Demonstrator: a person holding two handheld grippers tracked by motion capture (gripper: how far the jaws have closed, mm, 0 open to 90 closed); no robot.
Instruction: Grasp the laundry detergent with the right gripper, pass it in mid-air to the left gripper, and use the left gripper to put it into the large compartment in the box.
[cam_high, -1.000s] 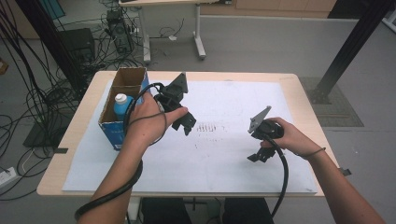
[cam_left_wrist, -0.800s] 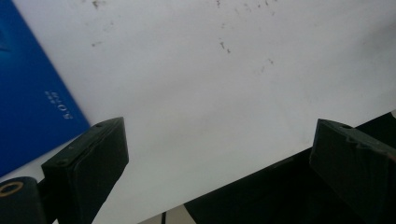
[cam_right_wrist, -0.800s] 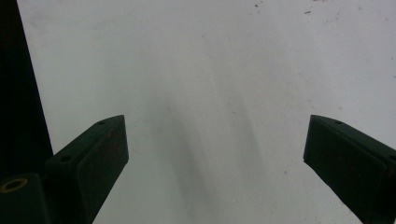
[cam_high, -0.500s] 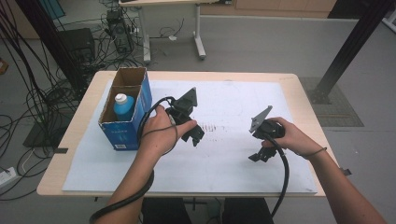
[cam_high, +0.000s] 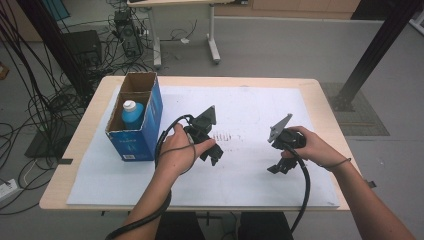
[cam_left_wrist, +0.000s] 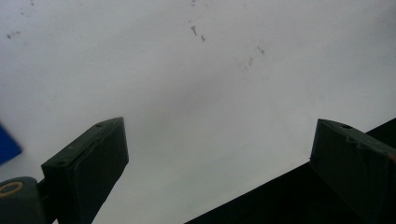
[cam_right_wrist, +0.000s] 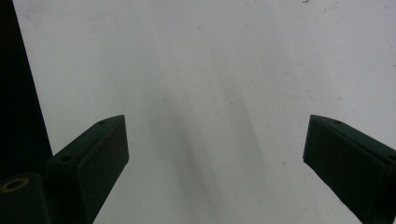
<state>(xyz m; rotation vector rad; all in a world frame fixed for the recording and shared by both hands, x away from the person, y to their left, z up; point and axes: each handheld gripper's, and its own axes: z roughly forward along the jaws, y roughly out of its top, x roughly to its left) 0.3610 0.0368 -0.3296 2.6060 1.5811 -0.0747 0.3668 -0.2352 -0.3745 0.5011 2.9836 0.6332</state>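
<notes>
I hold both grippers low over the white sheet (cam_high: 240, 175) on the bench: left gripper (cam_high: 214, 156) and right gripper (cam_high: 278, 169), fingers released, grasping nothing.

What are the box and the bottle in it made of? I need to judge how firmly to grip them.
The box looks like cardboard: raw brown inside walls, printed blue outside, matte. The bottle looks like blue plastic, slightly glossy, with a white cap; from the high view I can't be sure.
</notes>
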